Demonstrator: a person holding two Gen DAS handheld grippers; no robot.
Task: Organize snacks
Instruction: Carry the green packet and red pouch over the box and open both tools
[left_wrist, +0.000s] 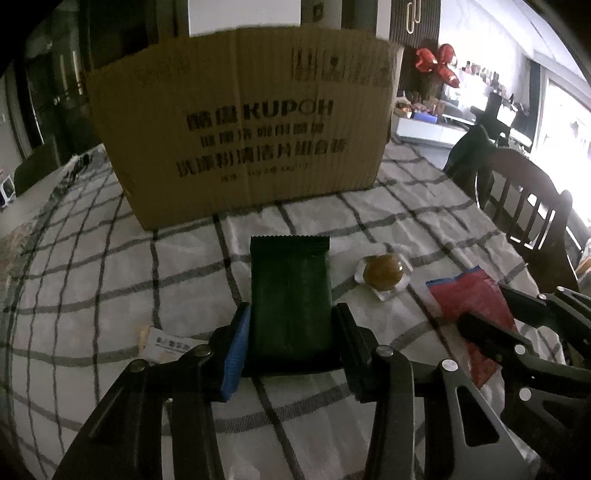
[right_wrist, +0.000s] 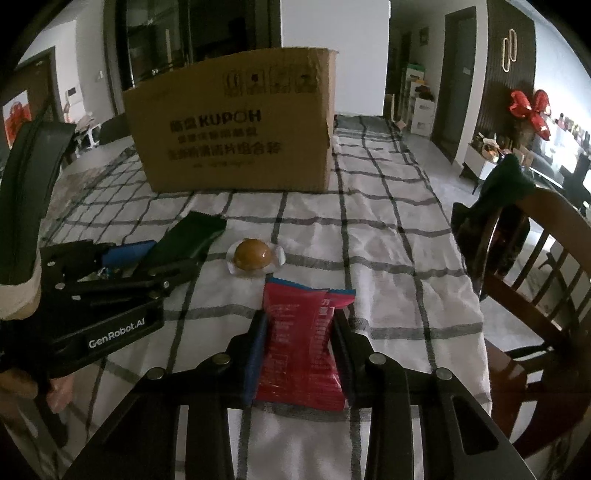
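Observation:
On the checked tablecloth (left_wrist: 92, 258) lies a dark green snack packet (left_wrist: 290, 280). My left gripper (left_wrist: 291, 310) straddles its near half, with the blue pad and the black pad pressed against its two long sides. A red snack packet (right_wrist: 295, 354) sits in my right gripper (right_wrist: 299, 317), its middle pinched narrow and creased between the fingers. A round brown snack in a clear wrapper (right_wrist: 253, 254) lies loose between the two packets. The right wrist view also shows the green packet (right_wrist: 188, 236) at the left, in the left gripper (right_wrist: 159, 258).
A large open-topped cardboard box (right_wrist: 236, 129) with printed text stands just beyond the snacks. A wooden chair (right_wrist: 535, 258) with a dark garment over it stands at the table's right edge. A small white card (left_wrist: 166, 345) lies left of the left gripper.

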